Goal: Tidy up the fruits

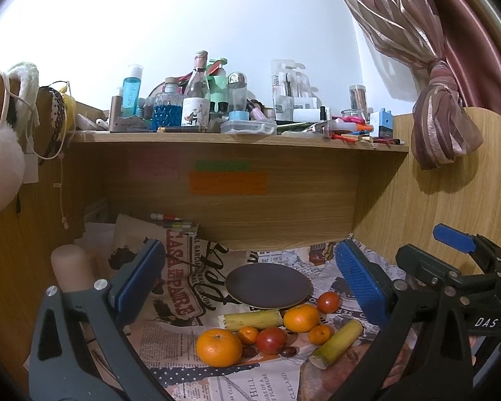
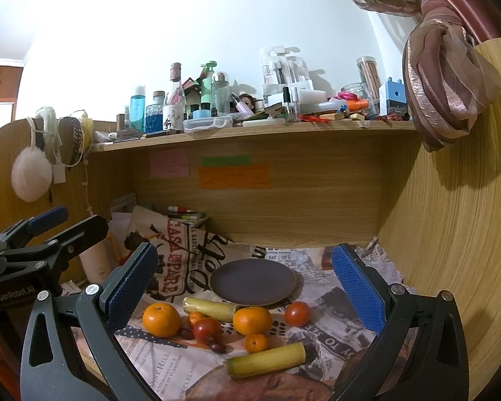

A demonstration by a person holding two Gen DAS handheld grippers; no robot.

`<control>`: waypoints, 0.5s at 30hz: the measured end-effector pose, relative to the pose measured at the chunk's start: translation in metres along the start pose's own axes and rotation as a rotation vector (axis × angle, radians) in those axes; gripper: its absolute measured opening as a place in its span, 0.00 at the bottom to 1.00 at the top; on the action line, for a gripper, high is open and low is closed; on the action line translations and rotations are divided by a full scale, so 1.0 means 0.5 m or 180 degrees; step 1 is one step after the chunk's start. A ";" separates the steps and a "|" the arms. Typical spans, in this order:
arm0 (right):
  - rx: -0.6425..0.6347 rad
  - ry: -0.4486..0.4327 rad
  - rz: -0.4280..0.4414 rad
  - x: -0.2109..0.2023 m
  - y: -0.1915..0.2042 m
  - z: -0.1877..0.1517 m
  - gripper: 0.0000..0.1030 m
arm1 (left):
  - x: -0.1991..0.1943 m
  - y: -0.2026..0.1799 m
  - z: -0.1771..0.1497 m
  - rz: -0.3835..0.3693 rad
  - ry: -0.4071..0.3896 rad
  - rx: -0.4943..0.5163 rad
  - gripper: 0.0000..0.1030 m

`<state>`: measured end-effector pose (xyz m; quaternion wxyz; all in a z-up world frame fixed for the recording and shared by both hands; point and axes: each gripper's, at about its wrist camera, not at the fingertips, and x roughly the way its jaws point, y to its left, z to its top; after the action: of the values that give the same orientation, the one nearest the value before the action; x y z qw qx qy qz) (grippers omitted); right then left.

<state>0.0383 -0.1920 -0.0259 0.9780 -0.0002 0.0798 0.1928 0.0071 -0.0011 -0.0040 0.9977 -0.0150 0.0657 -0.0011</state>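
The fruits lie in a loose cluster on newspaper (image 2: 334, 334), ahead of both pairs of fingers and gripped by neither. In the right wrist view a big orange (image 2: 161, 319) sits just beside the left finger's blue pad (image 2: 130, 287), not touching it. A second orange (image 2: 252, 320) lies midway between the fingers, with a small mandarin (image 2: 257, 342) just in front of it and another (image 2: 195, 318) near the red apple (image 2: 207, 330). A tomato (image 2: 297, 313) lies toward the right finger. One cane piece (image 2: 210, 307) lies across the far side of the cluster, touching the plate's near rim; the other (image 2: 266, 363) lies nearest the camera. A dark grape (image 2: 218, 347) sits by the apple.

The dark plate (image 2: 253, 281) is bare, beyond the fruit and centred between the fingers.

The right gripper (image 2: 247, 287) stands wide, holding nothing. The left gripper (image 1: 250, 280) is also spread wide and empty, with the same cluster between and below its pads. Each gripper shows at the edge of the other's view.

Above, a shelf (image 2: 250, 130) carries bottles and clutter.
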 end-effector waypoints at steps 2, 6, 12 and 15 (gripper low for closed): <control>0.0002 0.0004 0.0002 0.000 0.001 0.000 1.00 | 0.000 -0.001 0.001 -0.0001 -0.0001 0.0005 1.00; 0.0004 0.0001 0.0003 -0.003 0.002 0.000 1.00 | -0.001 -0.003 0.000 0.0005 -0.0009 0.0013 1.00; 0.0010 0.0001 0.0009 -0.003 0.003 0.000 1.00 | -0.001 -0.001 0.000 -0.0002 -0.0003 0.0007 1.00; 0.0010 -0.0001 0.0009 -0.004 0.003 0.000 1.00 | -0.002 -0.002 -0.001 -0.0004 -0.0006 0.0006 1.00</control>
<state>0.0360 -0.1911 -0.0257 0.9777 0.0015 0.0800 0.1940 0.0062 -0.0021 -0.0042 0.9978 -0.0141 0.0647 -0.0018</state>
